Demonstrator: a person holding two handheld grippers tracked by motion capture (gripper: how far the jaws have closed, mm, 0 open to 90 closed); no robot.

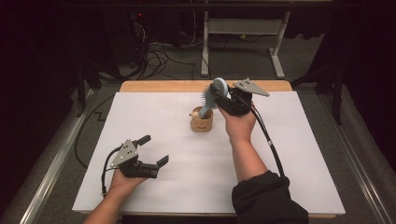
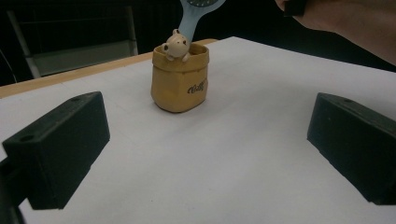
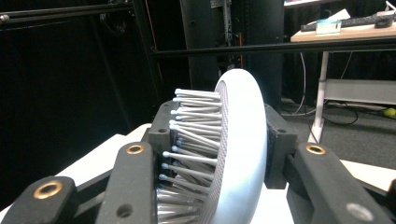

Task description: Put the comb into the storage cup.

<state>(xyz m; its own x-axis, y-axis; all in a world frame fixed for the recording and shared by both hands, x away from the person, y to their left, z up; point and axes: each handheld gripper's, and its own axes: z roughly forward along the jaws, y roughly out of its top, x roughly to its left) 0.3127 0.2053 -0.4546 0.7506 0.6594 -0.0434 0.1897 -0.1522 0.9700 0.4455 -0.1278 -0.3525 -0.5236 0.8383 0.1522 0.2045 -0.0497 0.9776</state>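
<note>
Right gripper (image 1: 223,95) clamped on round, pale-blue plastic hairbrush (image 1: 215,91); handle slants below into tan sack-shaped pot (image 1: 201,122). Left gripper (image 1: 153,150) jaws apart, empty.

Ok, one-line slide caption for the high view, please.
Right gripper holds a light-blue hairbrush handle-down in a small tan pot on the white table; left gripper rests open.
</note>
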